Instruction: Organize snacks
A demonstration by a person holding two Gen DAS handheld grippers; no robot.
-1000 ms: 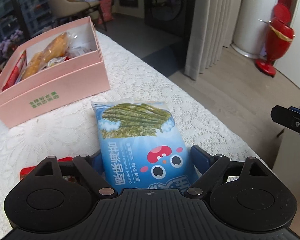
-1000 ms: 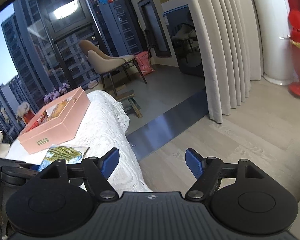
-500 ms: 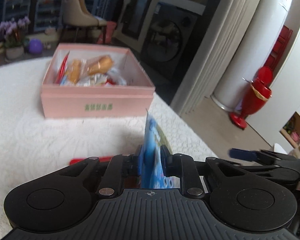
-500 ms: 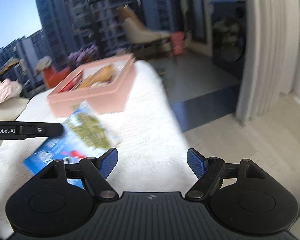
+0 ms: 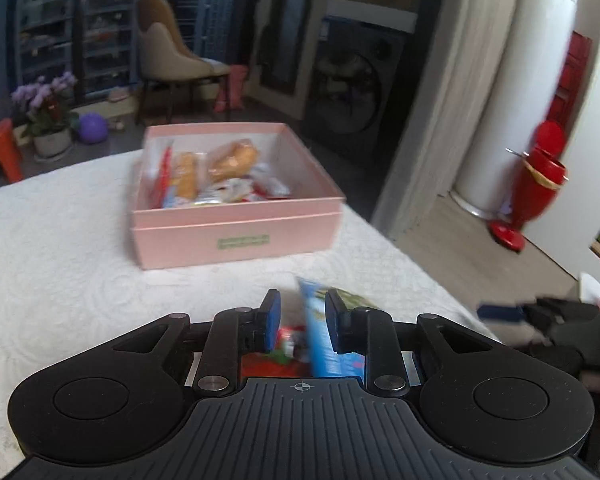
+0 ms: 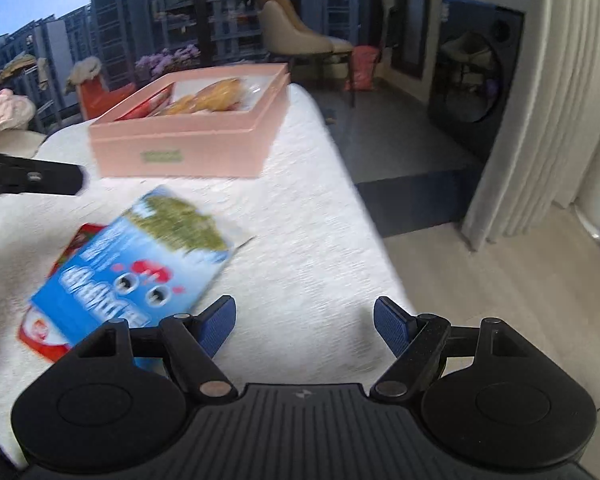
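White lace-covered table (image 5: pixel 60 240), and our left gripper (image 5: pixel 300 316) is opening around the blue seaweed snack packet (image 5: pixel 320 344), edge-on, lower end hidden, long axis toward the pink cardboard box (image 5: pixel 236 232). From the right, the packet (image 6: pixel 140 268) is blurry; right gripper (image 6: pixel 304 320) wide, empty.

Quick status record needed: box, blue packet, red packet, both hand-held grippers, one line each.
box: pink box, open, on the white tablecloth, snacks inside
blue packet: blue snack packet on edge between the left pads, leaning on one
red packet: red packet flat on the cloth, partly under the blue one
left hand-held gripper: jaws opening, packet between them
right hand-held gripper: open, empty, above the cloth
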